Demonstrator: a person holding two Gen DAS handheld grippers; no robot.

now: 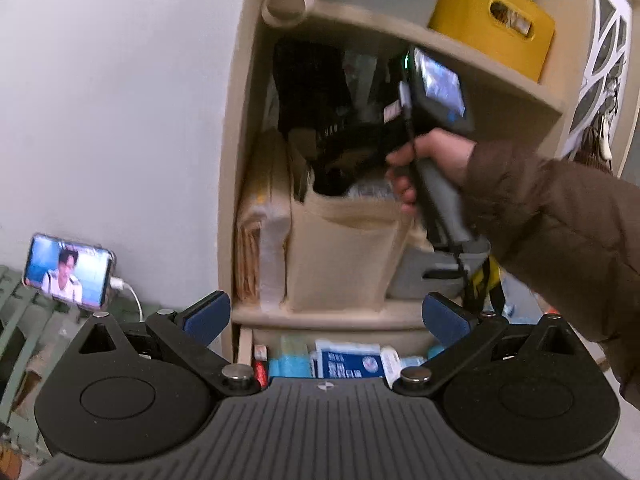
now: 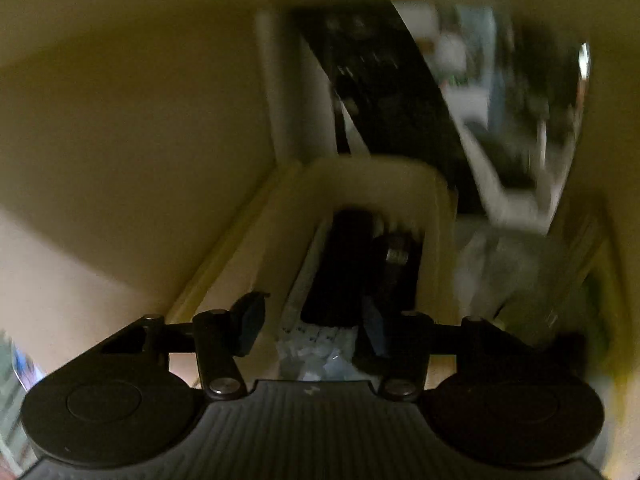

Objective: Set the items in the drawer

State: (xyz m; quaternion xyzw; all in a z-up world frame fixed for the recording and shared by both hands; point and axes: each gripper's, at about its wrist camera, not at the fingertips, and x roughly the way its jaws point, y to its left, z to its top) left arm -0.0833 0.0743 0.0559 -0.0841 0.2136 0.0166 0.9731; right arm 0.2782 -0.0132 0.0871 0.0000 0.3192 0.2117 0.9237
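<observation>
The left gripper [image 1: 326, 318] hangs with its jaws wide apart and nothing between them, just above the open drawer [image 1: 246, 346] at six o'clock, where blue-and-white boxes [image 1: 347, 362] already lie. At two o'clock a hand [image 1: 430, 160] in a brown sleeve [image 1: 560, 220] pushes the right gripper [image 2: 314, 326] into a beige bin [image 1: 340, 248] on the shelf [image 1: 472, 68]. Its jaws stand partly apart, empty; a dark item [image 2: 340, 264], perhaps a remote, lies ahead at twelve o'clock.
</observation>
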